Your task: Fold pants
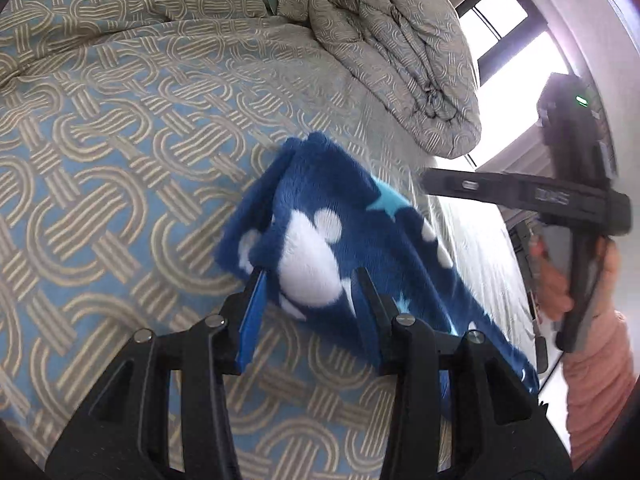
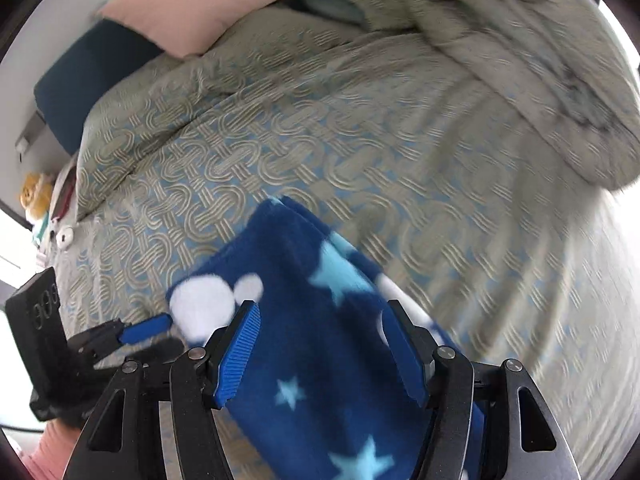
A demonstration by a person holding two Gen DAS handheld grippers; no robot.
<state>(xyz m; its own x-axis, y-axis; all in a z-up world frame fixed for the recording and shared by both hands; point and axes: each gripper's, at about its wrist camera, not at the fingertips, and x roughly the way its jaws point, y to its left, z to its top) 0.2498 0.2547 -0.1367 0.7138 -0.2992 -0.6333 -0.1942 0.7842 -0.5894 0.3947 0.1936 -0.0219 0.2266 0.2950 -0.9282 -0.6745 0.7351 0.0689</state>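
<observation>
The pants (image 1: 320, 236) are dark blue fleece with white mouse-head shapes and light blue stars, bunched into a thick folded bundle over the patterned bedspread (image 1: 120, 152). My left gripper (image 1: 310, 280) has its blue-padded jaws around one end of the bundle and is shut on it. In the right wrist view the pants (image 2: 320, 320) run between the jaws of my right gripper (image 2: 324, 312), which stand wide with the fleece lying between them. The left gripper's fingers (image 2: 146, 330) show at the left there. The right gripper's body (image 1: 576, 208) shows at the right of the left wrist view.
A crumpled duvet (image 1: 400, 52) in the same pattern lies heaped at the far side of the bed. A pink pillow (image 2: 192, 8) and a dark blue headboard (image 2: 88, 80) stand at the head. A bright window (image 1: 508, 40) is beyond the bed.
</observation>
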